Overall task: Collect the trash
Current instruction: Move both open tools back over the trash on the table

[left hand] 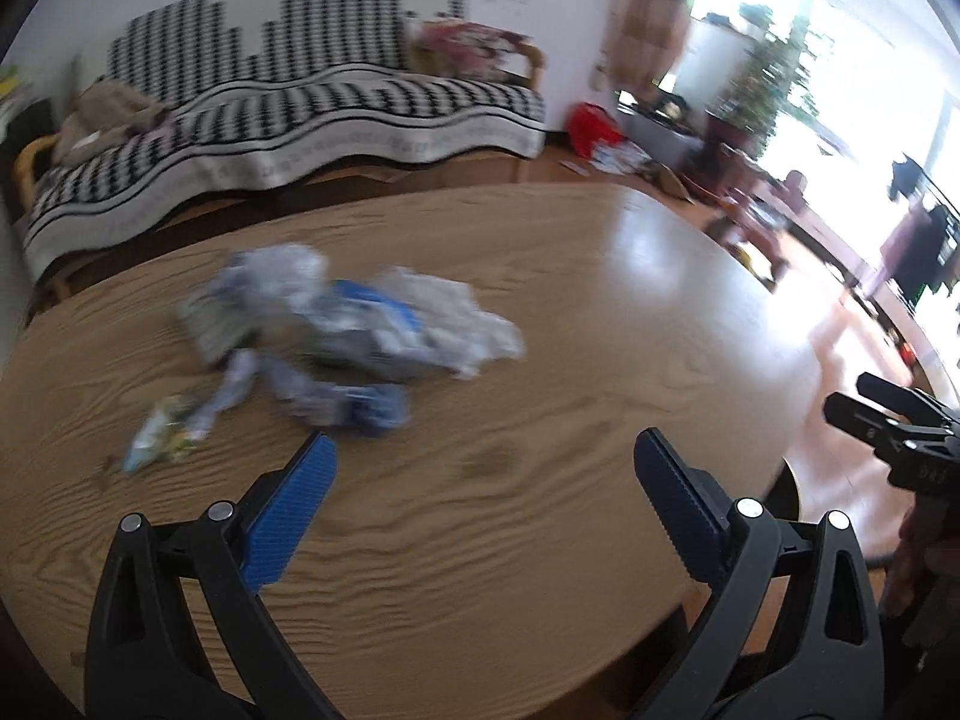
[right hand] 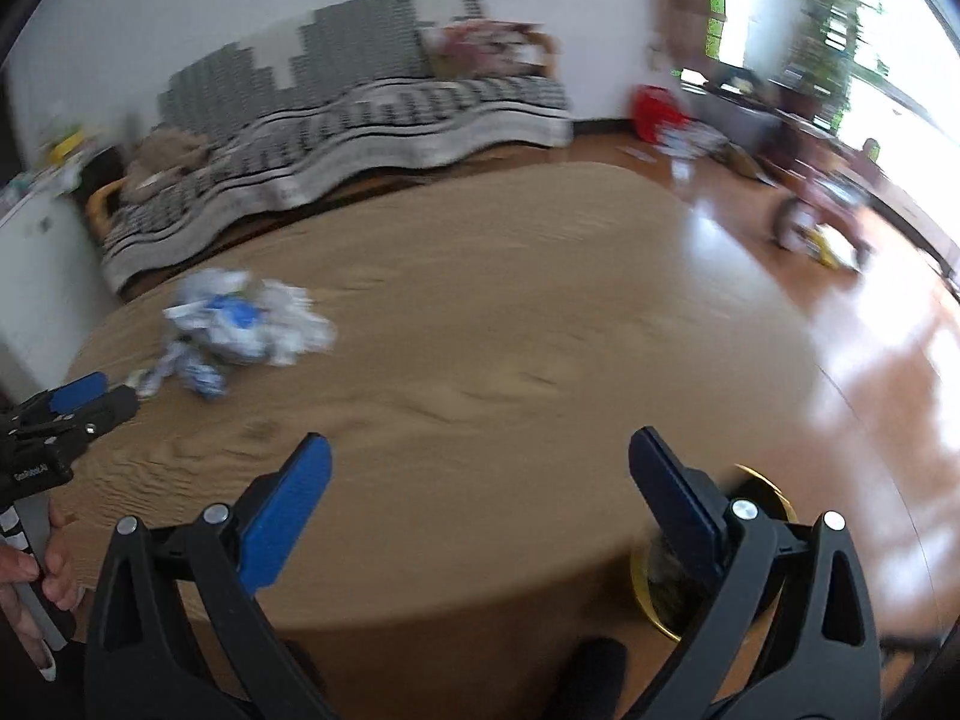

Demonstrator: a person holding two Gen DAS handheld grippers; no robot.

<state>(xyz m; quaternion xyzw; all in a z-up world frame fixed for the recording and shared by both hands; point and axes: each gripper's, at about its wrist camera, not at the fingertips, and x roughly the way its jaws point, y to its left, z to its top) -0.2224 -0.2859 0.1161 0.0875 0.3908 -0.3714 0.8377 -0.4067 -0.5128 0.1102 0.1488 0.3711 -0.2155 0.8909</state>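
A pile of crumpled white and blue wrappers [left hand: 354, 312] [right hand: 246, 318] lies on the round wooden table [left hand: 540, 312] [right hand: 510, 312], left of centre. A twisted blue-white piece [left hand: 342, 402] and a small yellowish packet [left hand: 159, 435] lie just in front of it. My left gripper [left hand: 483, 453] hovers open above the table, a little short and right of the pile, nothing between its fingers. My right gripper [right hand: 480, 459] is open over the table's near right part, far from the pile. Each gripper shows in the other's view: the right gripper [left hand: 888, 420], the left gripper [right hand: 78, 405].
A bin with a yellow rim [right hand: 666, 576] stands on the floor below the table's near right edge. A sofa with a black-and-white cover [left hand: 288, 126] runs behind the table. Clutter, a red bag [left hand: 591, 126] and plants [left hand: 774, 78] sit by the bright window at the right.
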